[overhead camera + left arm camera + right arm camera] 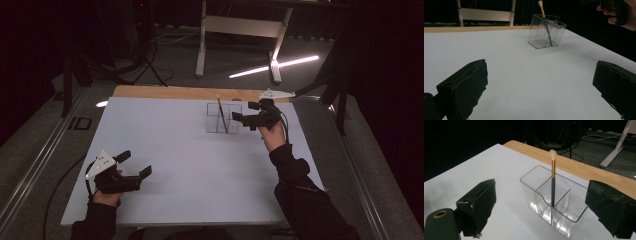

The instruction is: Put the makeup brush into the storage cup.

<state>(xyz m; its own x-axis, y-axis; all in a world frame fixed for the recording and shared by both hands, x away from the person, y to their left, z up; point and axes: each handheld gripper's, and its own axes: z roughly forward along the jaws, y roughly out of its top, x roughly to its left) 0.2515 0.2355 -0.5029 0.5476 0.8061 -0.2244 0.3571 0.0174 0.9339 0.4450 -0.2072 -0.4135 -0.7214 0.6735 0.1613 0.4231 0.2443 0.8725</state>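
A clear plastic organizer (pixel 223 118) (pixel 546 31) (pixel 554 201) with several compartments stands at the back of the white table. A makeup brush (pixel 221 115) (pixel 545 21) (pixel 553 181) with a dark handle, gold ferrule and pale tip stands upright in one compartment. My right gripper (pixel 246 113) (pixel 541 211) hovers just right of the organizer, open, its jaws wide apart and nothing between them. My left gripper (pixel 134 164) (pixel 540 91) rests near the table's front left corner, open and holding nothing.
The white board (pixel 170 160) lies on a wooden tabletop (pixel 165 92) whose edge shows at the back. A white-legged desk frame (pixel 240 35) stands on the floor behind. Dark floor surrounds the table.
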